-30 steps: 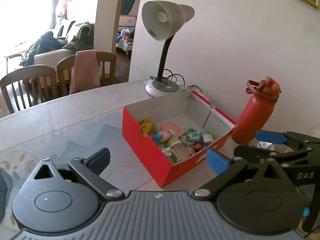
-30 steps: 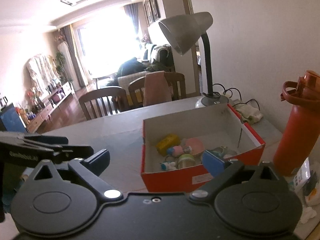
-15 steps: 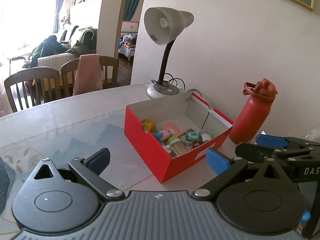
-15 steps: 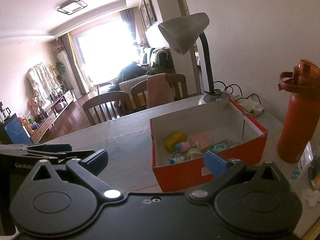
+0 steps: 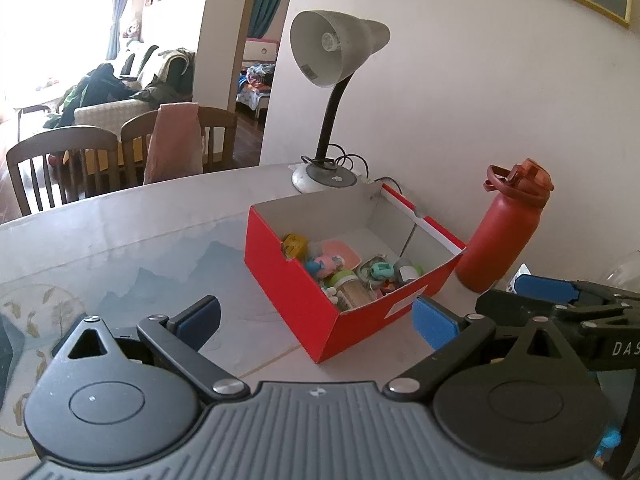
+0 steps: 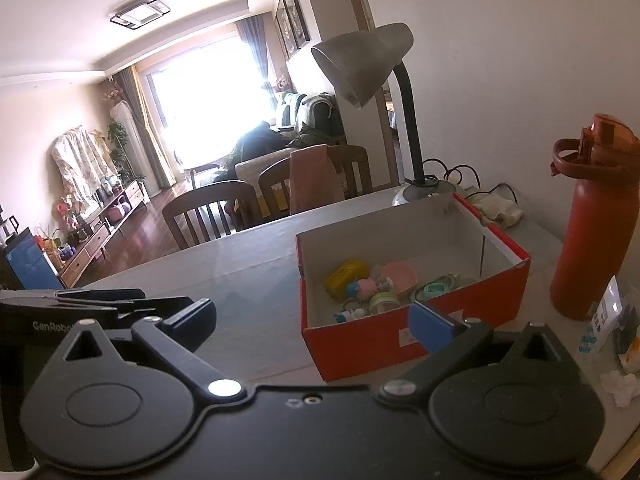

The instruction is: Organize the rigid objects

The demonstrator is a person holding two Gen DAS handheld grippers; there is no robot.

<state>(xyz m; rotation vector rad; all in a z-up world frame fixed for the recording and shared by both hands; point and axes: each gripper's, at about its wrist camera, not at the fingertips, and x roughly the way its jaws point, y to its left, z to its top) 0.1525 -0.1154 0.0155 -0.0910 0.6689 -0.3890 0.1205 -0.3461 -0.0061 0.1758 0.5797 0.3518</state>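
A red cardboard box (image 5: 360,320) (image 6: 384,344) stands open on the table and holds several small items: a yellow toy (image 5: 295,245) (image 6: 346,274), a pink lid (image 5: 340,251) (image 6: 399,276), a green-capped jar (image 5: 351,285) and teal pieces. My left gripper (image 5: 316,322) hovers just in front of the box, open, nothing between its blue pads. My right gripper (image 6: 312,324) is also open and empty, near the box's front wall. The right gripper's fingers (image 5: 544,292) show at the right edge of the left wrist view.
A red water bottle (image 5: 502,236) (image 6: 592,224) stands right of the box. A grey desk lamp (image 5: 332,92) (image 6: 384,92) with cable sits behind it by the wall. Packets and tissue (image 6: 616,344) lie at the right. Wooden chairs (image 5: 60,168) line the table's far edge.
Both grippers have pulled back and risen slightly, so the box sits farther away and lower in view. Both stay open and empty.
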